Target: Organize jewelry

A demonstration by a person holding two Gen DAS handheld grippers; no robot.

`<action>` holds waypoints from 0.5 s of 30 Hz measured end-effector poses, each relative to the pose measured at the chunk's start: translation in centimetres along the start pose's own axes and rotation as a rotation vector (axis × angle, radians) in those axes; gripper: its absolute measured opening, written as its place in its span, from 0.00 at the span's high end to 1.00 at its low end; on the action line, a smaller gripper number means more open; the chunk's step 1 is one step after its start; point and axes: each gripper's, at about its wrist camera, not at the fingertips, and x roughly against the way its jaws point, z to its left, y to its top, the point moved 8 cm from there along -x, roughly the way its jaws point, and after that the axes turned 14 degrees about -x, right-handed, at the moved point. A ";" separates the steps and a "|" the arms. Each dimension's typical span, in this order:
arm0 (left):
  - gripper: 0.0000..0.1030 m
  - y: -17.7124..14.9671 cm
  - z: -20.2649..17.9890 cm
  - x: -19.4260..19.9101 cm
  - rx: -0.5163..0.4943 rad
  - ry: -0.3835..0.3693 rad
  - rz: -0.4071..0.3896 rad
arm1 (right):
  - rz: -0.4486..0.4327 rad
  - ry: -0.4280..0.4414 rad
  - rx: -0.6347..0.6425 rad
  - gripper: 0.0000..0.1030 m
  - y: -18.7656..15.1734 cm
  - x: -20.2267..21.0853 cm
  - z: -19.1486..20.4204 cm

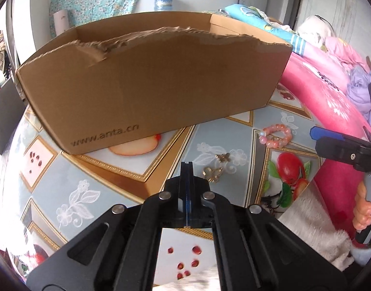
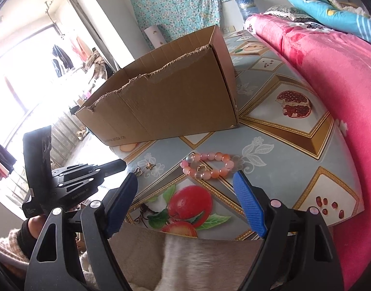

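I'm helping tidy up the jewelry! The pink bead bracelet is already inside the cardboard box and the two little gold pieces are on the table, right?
Not quite. The pink bead bracelet is not in the cardboard box; it lies on the table in front of the box, as the right wrist view shows. The two little gold pieces are on the table, as you said.

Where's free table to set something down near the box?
Free: the table between box and pink blanket, and the near-right corner beyond the bracelet. Crowded: the strip in front of the box, with bracelet, a ring inside it, and two gold charms.
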 end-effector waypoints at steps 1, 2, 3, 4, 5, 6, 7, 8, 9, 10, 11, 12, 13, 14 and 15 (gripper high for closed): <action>1.00 -0.1 0.0 0.2 -0.001 -0.011 -0.004 | -0.001 -0.001 0.007 0.28 0.0 0.0 0.1; 1.00 -0.1 -0.1 0.3 -0.002 -0.026 -0.007 | -0.005 -0.004 0.018 0.29 0.0 0.1 0.2; 1.00 -0.2 -0.2 0.4 -0.001 -0.045 -0.011 | -0.007 -0.006 0.025 0.29 0.0 0.0 0.3; 1.00 -0.2 -0.4 0.6 0.003 -0.065 -0.015 | -0.004 -0.004 0.029 0.29 0.0 0.0 0.4; 1.00 -0.2 -0.6 0.6 0.006 -0.076 -0.016 | 0.004 0.000 0.031 0.29 0.0 -0.2 0.5; 0.99 -0.3 -0.8 0.6 0.007 -0.088 -0.016 | 0.009 -0.001 0.033 0.30 -0.1 -0.4 0.6; 0.94 -0.5 -0.9 0.5 0.007 -0.091 -0.011 | 0.016 -0.004 0.037 0.30 -0.1 -0.6 0.7; 0.92 -0.6 -1.1 0.4 0.006 -0.089 -0.006 | 0.020 -0.005 0.039 0.30 -0.1 -0.7 0.8; 0.92 -0.8 -1.3 0.2 0.001 -0.091 0.003 | 0.025 -0.003 0.040 0.30 -0.1 -0.9 0.9; 0.92 -0.9 -1.5 0.1 -0.005 -0.092 0.009 | 0.026 -0.002 0.041 0.30 -0.1 -1.0 1.0; 0.92 -0.9 -1.7 0.1 -0.019 -0.084 0.004 | 0.027 0.000 0.043 0.30 0.0 -1.2 1.1; 0.92 -0.8 -1.8 0.0 -0.030 -0.082 0.006 | 0.026 0.000 0.045 0.30 0.0 -1.3 1.2; 0.92 -0.6 -2.0 -0.2 -0.039 -0.081 0.009 | 0.027 0.000 0.045 0.30 0.1 -1.4 1.3; 0.92 -0.4 -2.1 -0.4 -0.037 -0.089 0.008 | 0.031 0.000 0.043 0.30 0.2 -1.6 1.3; 0.92 -0.2 -2.3 -0.6 -0.032 -0.108 0.004 | 0.035 0.002 0.040 0.30 0.2 -1.8 1.3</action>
